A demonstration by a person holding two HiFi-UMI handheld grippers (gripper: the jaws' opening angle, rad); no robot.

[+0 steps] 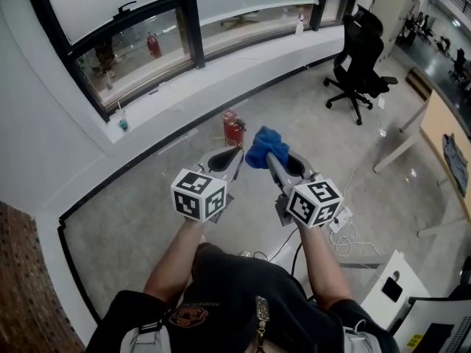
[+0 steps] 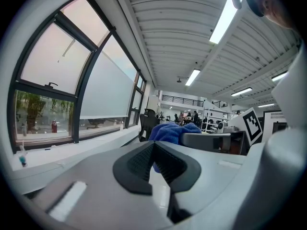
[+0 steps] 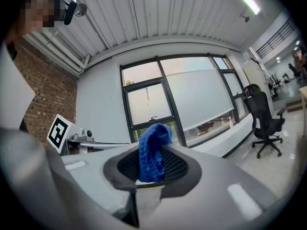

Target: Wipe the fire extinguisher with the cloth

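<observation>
A small red fire extinguisher [image 1: 233, 129] stands on the grey floor near the curved window ledge, just beyond both grippers. My right gripper [image 1: 271, 157] is held level and shut on a bunched blue cloth [image 1: 263, 146]; in the right gripper view the cloth [image 3: 152, 152] stands up between the jaws. My left gripper [image 1: 234, 156] hangs beside it, jaws shut with nothing between them. In the left gripper view [image 2: 153, 145] the cloth [image 2: 173, 131] shows just past the tips. Neither gripper view shows the extinguisher.
A black office chair [image 1: 360, 57] stands at the back right. The white ledge [image 1: 221, 68] under the windows carries a small bottle [image 1: 123, 123]. Another red extinguisher [image 1: 154, 45] shows behind the glass. Cables [image 1: 346, 234] lie on the floor by a desk [image 1: 445, 134] at right.
</observation>
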